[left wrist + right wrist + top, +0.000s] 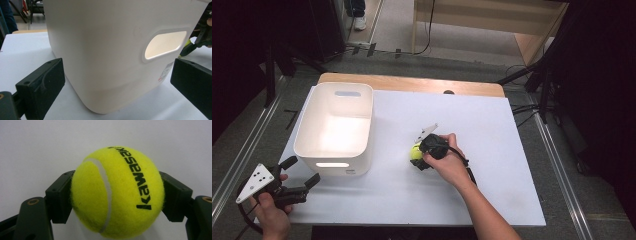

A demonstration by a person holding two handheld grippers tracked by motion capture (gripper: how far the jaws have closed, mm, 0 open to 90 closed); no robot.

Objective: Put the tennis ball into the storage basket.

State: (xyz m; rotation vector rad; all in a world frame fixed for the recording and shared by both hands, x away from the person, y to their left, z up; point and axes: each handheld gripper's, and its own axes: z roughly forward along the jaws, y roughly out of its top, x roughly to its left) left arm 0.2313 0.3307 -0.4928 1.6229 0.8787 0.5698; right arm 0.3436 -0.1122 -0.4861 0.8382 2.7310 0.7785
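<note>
Right gripper (pixel 117 195) clamps the ball (pixel 117 192) across its middle on the table (pixel 492 140) beside the bin (pixel 334 127); light, felted, slightly springy, unlikely to slip; left gripper (pixel 302 175) idle, jaws apart.

We see a white counter (pixel 492 150) with a wooden far edge, grey carpet floor (pixel 422 55), a pale wooden cabinet (pixel 492 17) behind, and dark surroundings.
</note>
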